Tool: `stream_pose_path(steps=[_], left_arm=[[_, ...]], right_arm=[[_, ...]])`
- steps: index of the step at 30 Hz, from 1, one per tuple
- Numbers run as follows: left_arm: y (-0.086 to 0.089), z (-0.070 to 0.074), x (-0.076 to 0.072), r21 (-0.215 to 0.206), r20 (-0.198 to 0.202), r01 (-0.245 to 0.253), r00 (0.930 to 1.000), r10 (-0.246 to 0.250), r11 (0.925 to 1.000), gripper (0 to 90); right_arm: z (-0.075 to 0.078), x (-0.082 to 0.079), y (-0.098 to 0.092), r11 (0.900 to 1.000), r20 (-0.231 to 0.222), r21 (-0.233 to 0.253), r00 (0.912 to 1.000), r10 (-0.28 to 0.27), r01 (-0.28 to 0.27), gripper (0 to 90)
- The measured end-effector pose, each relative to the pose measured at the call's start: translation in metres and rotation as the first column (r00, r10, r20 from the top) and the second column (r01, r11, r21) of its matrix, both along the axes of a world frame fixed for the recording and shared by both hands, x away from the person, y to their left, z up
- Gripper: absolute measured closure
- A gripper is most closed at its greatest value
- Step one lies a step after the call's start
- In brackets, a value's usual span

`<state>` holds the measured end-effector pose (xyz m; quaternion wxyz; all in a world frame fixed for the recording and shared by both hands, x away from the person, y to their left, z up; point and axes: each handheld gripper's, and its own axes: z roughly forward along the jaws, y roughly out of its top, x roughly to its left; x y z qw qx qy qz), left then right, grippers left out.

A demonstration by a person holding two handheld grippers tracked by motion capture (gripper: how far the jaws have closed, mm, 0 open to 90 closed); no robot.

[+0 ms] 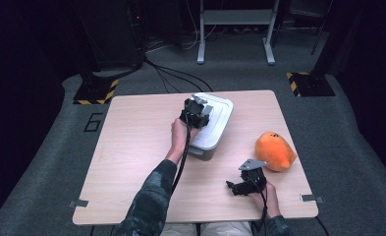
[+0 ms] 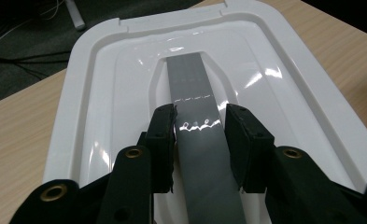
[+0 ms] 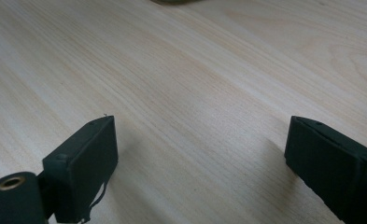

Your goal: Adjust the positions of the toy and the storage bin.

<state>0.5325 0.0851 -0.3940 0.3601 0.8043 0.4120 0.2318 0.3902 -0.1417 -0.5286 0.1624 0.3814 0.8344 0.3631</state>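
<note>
You are at the grasping step: your left claw (image 2: pixel 200 135) is set over the box's lid (image 2: pixel 102 107), its jaws one on each side of the grey handle (image 2: pixel 195 93) that runs down the lid's sunken middle. The jaws are part open, close beside the handle on both sides, and I cannot tell whether the pads already touch it; I judge the handle is not yet clamped. In the high view this claw (image 1: pixel 196 114) sits on top of the box (image 1: pixel 211 129), toward its left edge, with your hand behind it.

The next move, as I judge it, calls for you to close the jaws squarely on the handle, then lift straight up so the lid comes off level. The handle is smooth and glossy, so squeeze firmly before you pull, or it may slip out between the pads.

The handle runs ahead of the claw and back beneath it, so you are gripping near its middle, which should balance the lid.

Further right, your right claw (image 1: pixel 243 183) rests low at the near edge of the table (image 1: pixel 131 162), jaws wide apart and holding nothing; bare wood lies between its pads (image 3: pixel 85 161). The orange toy (image 1: pixel 275 150) lies just beyond it and a little to its right, apart from it, and to the right of the box
</note>
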Motion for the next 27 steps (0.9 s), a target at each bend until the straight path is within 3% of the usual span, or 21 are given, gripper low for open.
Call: stream_pose_path(steps=[8, 17, 27], left_arm=[[0.008, 0.000, -0.011, 0.012, 0.009, 0.048, 0.9988, -0.048, 0.9988, 66.4], [0.018, -0.001, -0.023, -0.004, 0.009, 0.083, 0.9965, -0.083, 0.9965, 66.5], [0.033, 0.000, -0.037, -0.009, -0.017, 0.150, 0.9886, -0.150, 0.9887, 66.5]], right_arm=[[0.000, -0.001, 0.000, 1.000, -0.001, 0.004, 0.9999, -0.012, 0.012, 9.6], [0.000, 0.000, -0.001, 1.000, 0.000, 0.001, 0.9999, -0.016, 0.016, 9.1], [0.000, 0.001, -0.001, 0.999, -0.002, -0.001, 0.9995, -0.032, 0.032, 9.1]])
